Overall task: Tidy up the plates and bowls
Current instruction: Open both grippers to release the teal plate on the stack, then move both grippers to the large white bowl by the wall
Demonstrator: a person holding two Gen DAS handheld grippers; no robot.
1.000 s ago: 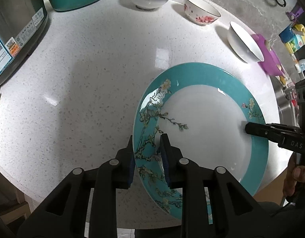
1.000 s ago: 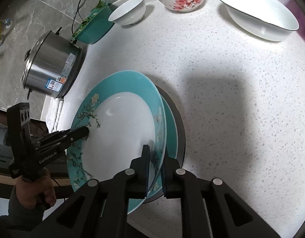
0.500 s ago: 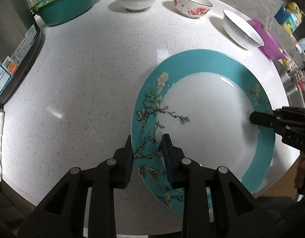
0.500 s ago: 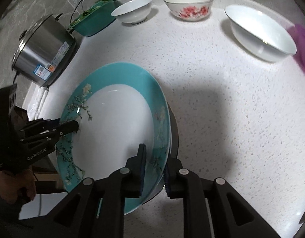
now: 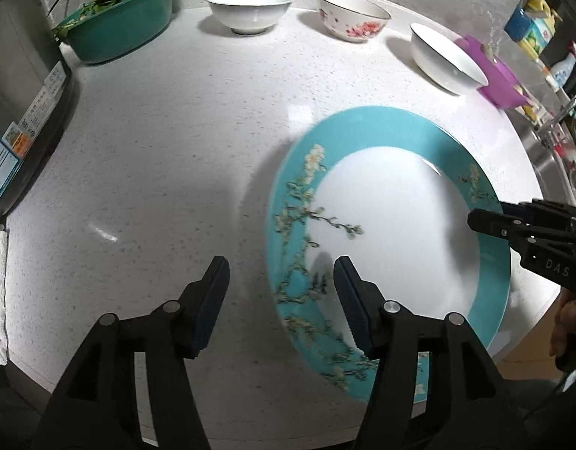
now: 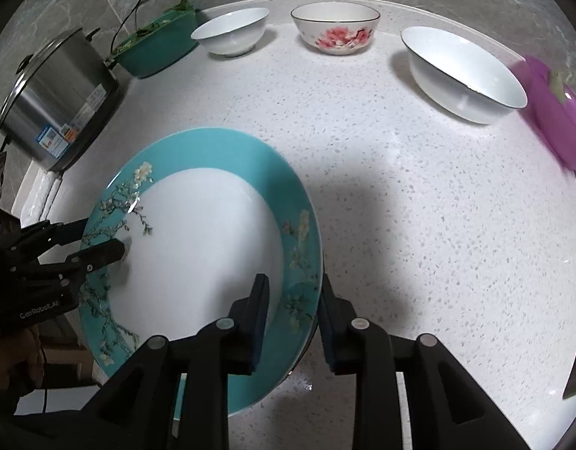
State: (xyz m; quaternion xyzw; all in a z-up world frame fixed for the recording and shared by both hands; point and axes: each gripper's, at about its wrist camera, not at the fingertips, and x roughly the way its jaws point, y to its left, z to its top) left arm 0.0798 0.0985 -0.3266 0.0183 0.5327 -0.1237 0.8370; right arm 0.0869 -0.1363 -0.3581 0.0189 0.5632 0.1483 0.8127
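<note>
Up at eleven o'clock, the teal basin (image 5: pixel 119 26) holds leafy greens; three bowls beside it sit empty. Nearer, the teal-rimmed plate (image 5: pixel 393 225) lies on the counter (image 5: pixel 156 157), its rim between both opening grippers' spread fingers: left gripper (image 5: pixel 280 292) at its eight o'clock, right gripper (image 6: pixel 293 303) at four, pads clear.

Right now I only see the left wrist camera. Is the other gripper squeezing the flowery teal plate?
Observer: No. The right gripper has its jaws opening. The teal blossom plate has its rim between them, but the pads aren't pressing it.
Operator: Has the shiny cooker got its lid on? I only see its side.
Observer: Yes, the steel rice cooker has its lid on.
</note>
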